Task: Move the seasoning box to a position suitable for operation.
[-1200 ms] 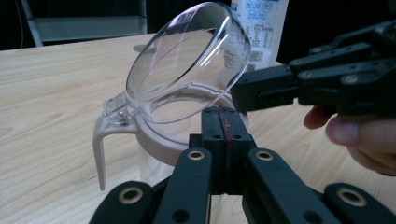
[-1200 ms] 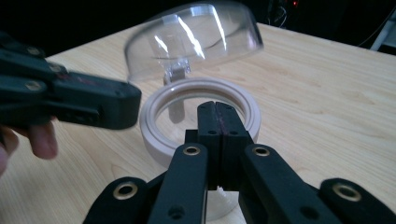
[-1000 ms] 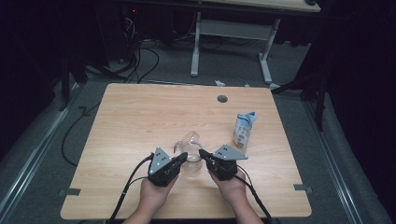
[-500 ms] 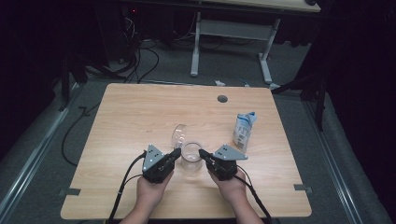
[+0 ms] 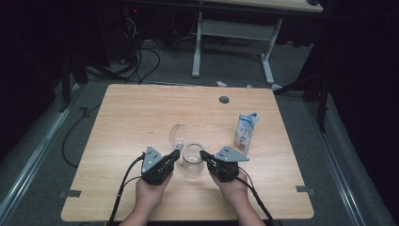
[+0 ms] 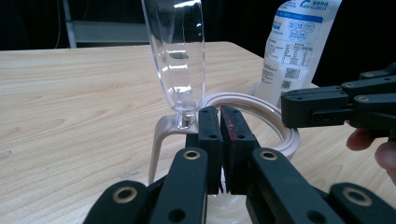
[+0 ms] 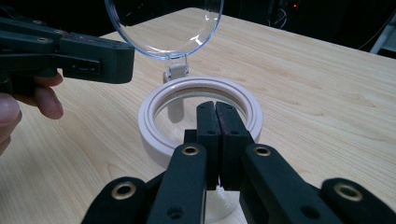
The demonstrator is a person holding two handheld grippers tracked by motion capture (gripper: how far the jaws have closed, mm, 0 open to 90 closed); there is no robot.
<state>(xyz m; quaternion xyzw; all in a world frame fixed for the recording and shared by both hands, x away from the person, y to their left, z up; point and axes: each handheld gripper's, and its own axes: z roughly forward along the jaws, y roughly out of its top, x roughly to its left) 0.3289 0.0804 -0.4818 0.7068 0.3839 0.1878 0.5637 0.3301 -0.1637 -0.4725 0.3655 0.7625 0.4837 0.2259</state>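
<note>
A clear jar [image 5: 192,159] with a white rim [image 7: 156,119] stands near the table's front edge. Its clear hinged lid [image 5: 178,135] is swung up and back, standing nearly upright on the hinge [image 6: 183,120]. My left gripper [image 5: 176,154] is at the jar's left side, jaws shut together just short of the rim [image 6: 275,119], nothing visibly between them. My right gripper [image 5: 203,154] is at the jar's right side, also shut, its tips [image 7: 215,112] over the near edge of the rim. The lid [image 7: 163,28] rises behind the opening.
A white and blue printed pouch [image 5: 245,131] stands upright to the right of the jar, also seen as the pouch [image 6: 299,42]. A round cable hole [image 5: 224,100] sits near the far edge of the wooden table [image 5: 136,113]. Cables and desk legs lie beyond.
The lid has swung further open, away toward the back left. My left gripper has pulled back a little to the left; the right one has stayed put.
</note>
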